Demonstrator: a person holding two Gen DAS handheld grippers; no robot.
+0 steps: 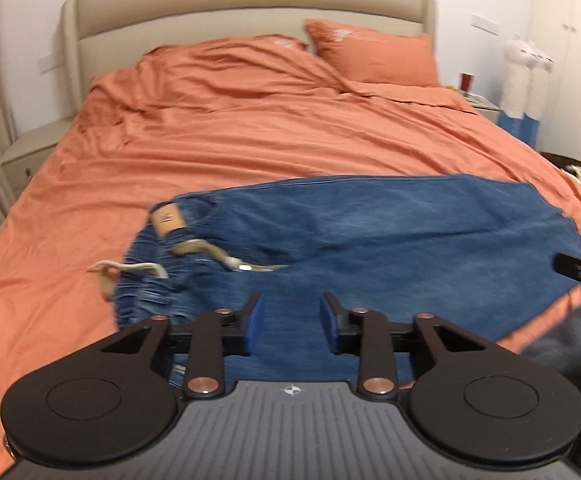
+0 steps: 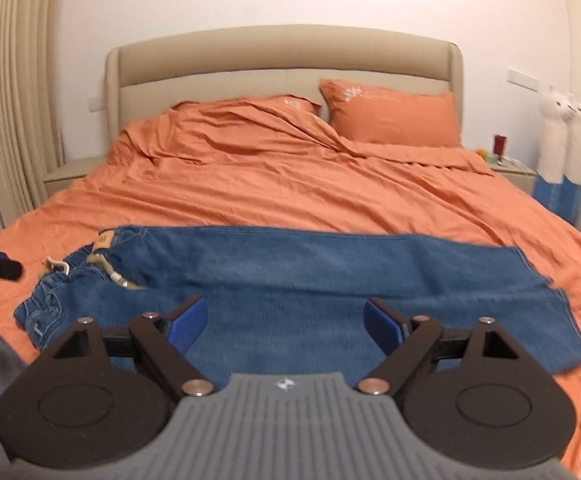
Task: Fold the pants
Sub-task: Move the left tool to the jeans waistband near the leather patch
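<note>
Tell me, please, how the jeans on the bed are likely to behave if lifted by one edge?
The jeans would probably sag and drape, since they lie limp and creased at the gathered waistband. The denim looks thick, so likely heavy. The loose drawstring may dangle.

1. The pants lie flat across the near part of the bed, waistband to the left, leg ends to the right.
2. A drawstring trails from the waistband onto the sheet at the left.
3. Two pillows rest behind, against the headboard.
4. A nightstand stands right of the bed, another left.
5. The left gripper and the right gripper hang over the pants' near edge.
</note>
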